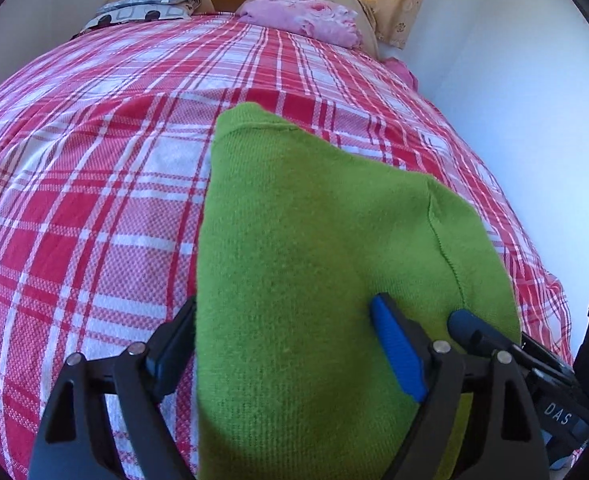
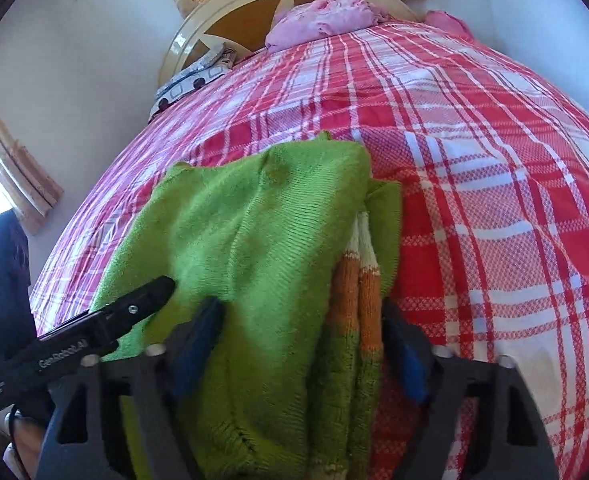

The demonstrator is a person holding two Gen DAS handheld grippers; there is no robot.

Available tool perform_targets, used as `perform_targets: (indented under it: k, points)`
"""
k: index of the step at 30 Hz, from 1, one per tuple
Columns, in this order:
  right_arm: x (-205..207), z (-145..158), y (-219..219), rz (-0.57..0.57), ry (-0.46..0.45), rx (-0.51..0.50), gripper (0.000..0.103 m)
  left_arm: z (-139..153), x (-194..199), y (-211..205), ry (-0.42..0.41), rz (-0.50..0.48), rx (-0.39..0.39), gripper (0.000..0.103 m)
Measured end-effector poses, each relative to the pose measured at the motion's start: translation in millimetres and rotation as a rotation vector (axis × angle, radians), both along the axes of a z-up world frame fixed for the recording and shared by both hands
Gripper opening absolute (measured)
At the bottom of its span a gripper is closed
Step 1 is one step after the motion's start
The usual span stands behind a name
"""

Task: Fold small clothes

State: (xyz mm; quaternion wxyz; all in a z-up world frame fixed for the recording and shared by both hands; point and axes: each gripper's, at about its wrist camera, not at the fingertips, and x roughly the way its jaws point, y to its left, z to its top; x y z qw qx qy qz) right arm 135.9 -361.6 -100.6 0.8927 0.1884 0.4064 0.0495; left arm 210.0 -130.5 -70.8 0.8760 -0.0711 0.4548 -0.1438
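A green knitted sweater (image 1: 314, 208) lies folded on the red and white checked bed cover (image 1: 74, 200). In the left wrist view it fills the wide gap of my left gripper (image 1: 282, 308). It covers the left pad, and the blue right pad (image 1: 394, 344) sinks into it; whether the pads clamp is unclear. In the right wrist view the sweater (image 2: 254, 208) is bunched between the jaws of my right gripper (image 2: 302, 308). Both pads press its sides, next to an orange and white striped part (image 2: 358, 280). Each gripper's nearer finger shows in the other's view, resting on the knit.
A pink bundle of cloth (image 1: 302, 16) and a patterned pillow (image 1: 146, 6) lie by the cream headboard (image 2: 182, 36). A white wall (image 1: 514, 100) runs along one side of the bed. A dark object (image 2: 2, 272) stands beside the bed below a curtained window.
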Motion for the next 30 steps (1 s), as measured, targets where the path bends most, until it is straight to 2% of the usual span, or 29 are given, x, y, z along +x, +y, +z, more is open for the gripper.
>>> perform_targets:
  k: [2, 3, 4, 6, 13, 16, 18, 21, 25, 30]
  points:
    - [-0.3, 0.8, 0.9, -0.009, -0.008, -0.011, 0.056, 0.5, -0.6, 0.3, -0.007, -0.007, -0.004, 0.081]
    - [-0.2, 1.7, 1.7, -0.014, -0.011, -0.017, 0.051, 1.1, -1.8, -0.7, -0.017, -0.015, -0.007, 0.075]
    - [-0.1, 2.5, 2.7, -0.017, -0.017, -0.024, 0.047, 1.8, -3.2, -2.5, -0.027, -0.017, 0.001, 0.074]
    - [-0.7, 3.8, 5.5, -0.022, -0.027, -0.041, 0.044, 2.9, -5.5, -3.7, -0.039, -0.016, 0.004, 0.068]
    - [-1.9, 8.4, 13.6, -0.035, -0.052, -0.115, 0.039, 6.7, -8.7, -6.0, -0.06, -0.007, 0.02, 0.058]
    - [-4.4, 11.8, 18.5, -0.039, -0.075, -0.16, 0.033, 11.4, -11.5, -13.5, -0.081, -0.017, 0.068, 0.05]
    - [-8.1, 14.4, 23.7, -0.04, -0.095, -0.195, 0.03, 15.1, -14.0, -15.5, -0.097, -0.017, 0.091, 0.041]
    - [-13.1, 19.6, 31.2, -0.039, -0.126, -0.241, 0.028, 20.4, -18.3, -13.2, -0.104, -0.023, 0.091, 0.036]
    - [-23.4, 31.0, 47.0, -0.044, -0.159, -0.33, 0.027, 29.5, -27.6, -9.0, -0.114, -0.038, 0.103, 0.035]
    - [-47.3, 48.4, 62.1, -0.061, -0.167, -0.338, 0.026, 42.0, -44.8, -4.8, -0.117, -0.055, 0.129, 0.035]
